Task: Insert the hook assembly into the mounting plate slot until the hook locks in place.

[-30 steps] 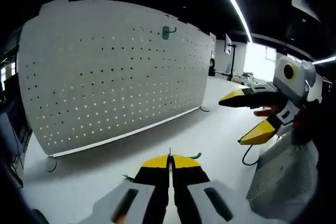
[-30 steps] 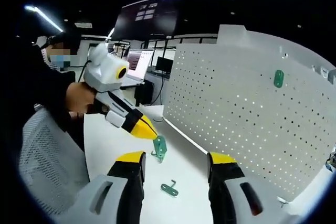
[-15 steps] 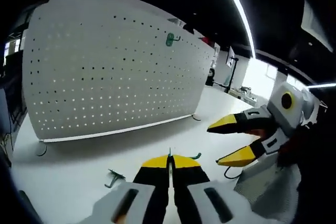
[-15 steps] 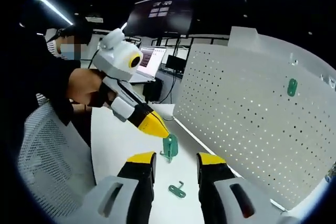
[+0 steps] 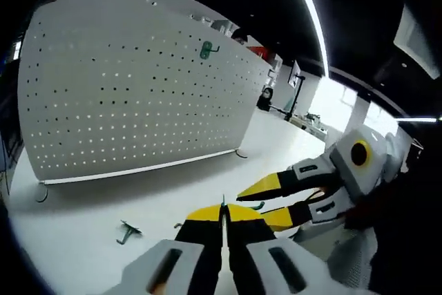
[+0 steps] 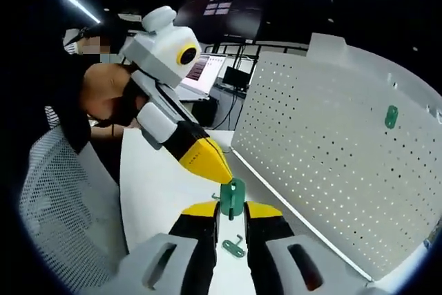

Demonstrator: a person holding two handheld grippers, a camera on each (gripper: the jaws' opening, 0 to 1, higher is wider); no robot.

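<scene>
Right gripper (image 6: pixel 230 211) jaws closing in since a second ago, now narrow gap, tips flanking green hook assembly (image 6: pixel 233 197) at lower centre of right gripper view; actual contact unclear. Left gripper (image 5: pixel 223 213) staying pinched shut on hook assembly, thin edge showing between its tips, lower centre. Assembly standing upright in right gripper view, long axis vertical; flat green plate. Second green hook (image 6: pixel 234 246) lying on white table (image 6: pixel 155 191). Third hook (image 5: pixel 208 49) hanging on pegboard (image 5: pixel 124 94), upper centre.
</scene>
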